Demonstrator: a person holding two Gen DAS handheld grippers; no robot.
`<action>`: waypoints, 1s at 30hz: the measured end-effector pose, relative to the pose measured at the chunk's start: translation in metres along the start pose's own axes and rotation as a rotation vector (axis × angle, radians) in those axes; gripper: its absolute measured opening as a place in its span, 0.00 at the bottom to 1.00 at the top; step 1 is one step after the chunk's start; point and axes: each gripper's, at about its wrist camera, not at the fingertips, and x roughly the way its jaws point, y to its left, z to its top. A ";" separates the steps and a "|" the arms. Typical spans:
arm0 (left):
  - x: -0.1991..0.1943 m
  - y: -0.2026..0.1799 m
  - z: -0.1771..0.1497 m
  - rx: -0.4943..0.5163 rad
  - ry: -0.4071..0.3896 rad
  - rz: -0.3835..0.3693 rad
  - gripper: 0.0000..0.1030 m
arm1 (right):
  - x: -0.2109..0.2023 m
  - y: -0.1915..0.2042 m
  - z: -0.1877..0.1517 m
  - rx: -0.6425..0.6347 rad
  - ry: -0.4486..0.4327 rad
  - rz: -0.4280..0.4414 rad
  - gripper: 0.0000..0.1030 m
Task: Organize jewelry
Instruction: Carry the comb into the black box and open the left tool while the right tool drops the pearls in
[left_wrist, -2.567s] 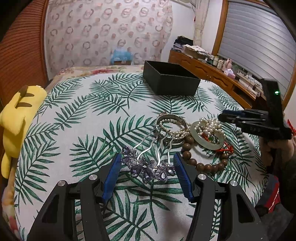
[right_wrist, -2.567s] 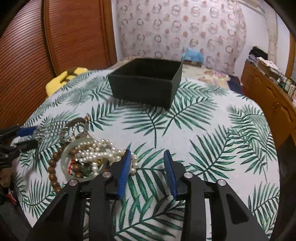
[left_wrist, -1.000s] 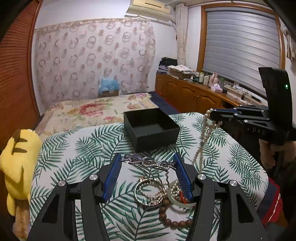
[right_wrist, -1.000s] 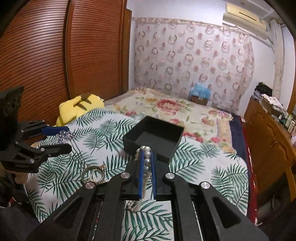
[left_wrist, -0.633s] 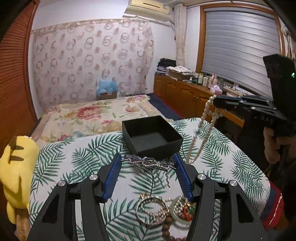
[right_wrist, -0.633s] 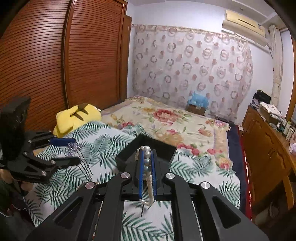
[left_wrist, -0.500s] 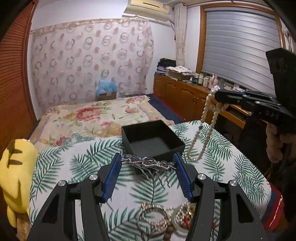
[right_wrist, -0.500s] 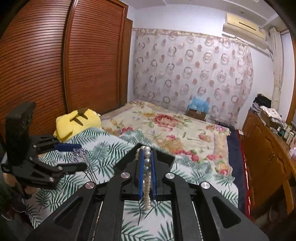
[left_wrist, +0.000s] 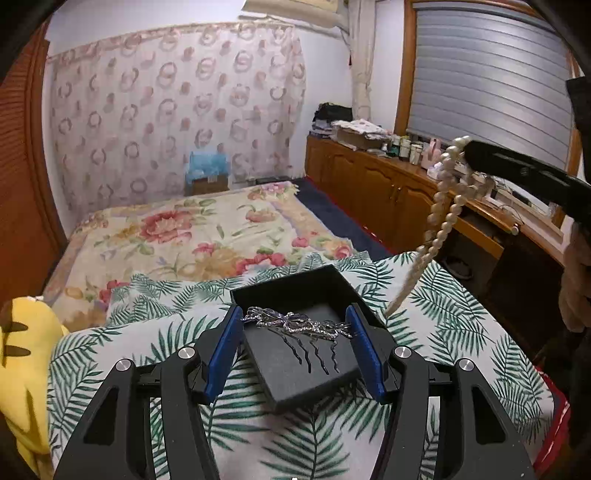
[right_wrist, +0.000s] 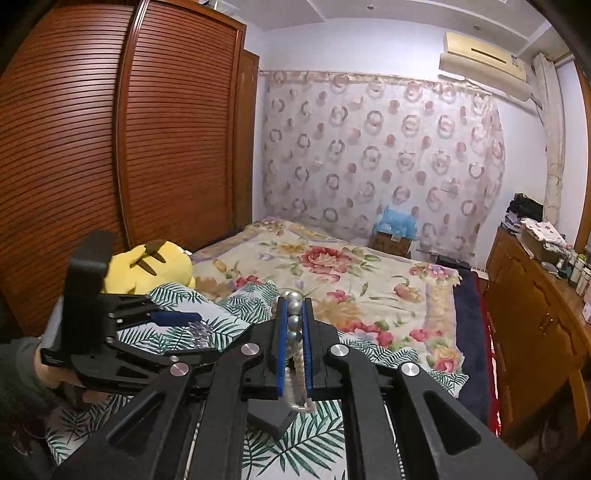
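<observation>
My left gripper (left_wrist: 295, 328) clamps the comb (left_wrist: 295, 323) above the box (left_wrist: 295, 354) at lower centre, my right gripper (right_wrist: 294, 332) pinches the pearls (right_wrist: 294, 321), whose lower end blurs.

No legible text in either view. Faint marking on the right gripper's (left_wrist: 466, 147) black body, too blurred to read. No brands, numbers, signs.

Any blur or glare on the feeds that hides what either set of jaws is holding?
Left wrist: hair comb sharp over the black box, no glare; fisheye bends the edges. Right wrist: pearl necklace sharp between the jaws, lower strand slightly washed out.
</observation>
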 end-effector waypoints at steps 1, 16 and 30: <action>0.005 0.001 0.000 -0.005 0.008 -0.001 0.54 | 0.002 -0.001 0.000 0.001 0.001 0.002 0.08; 0.044 0.009 0.009 -0.032 0.050 -0.006 0.58 | 0.036 -0.005 -0.005 0.019 0.027 0.041 0.08; -0.001 0.030 0.004 -0.059 -0.009 0.041 0.65 | 0.049 0.004 0.010 0.016 0.008 0.039 0.08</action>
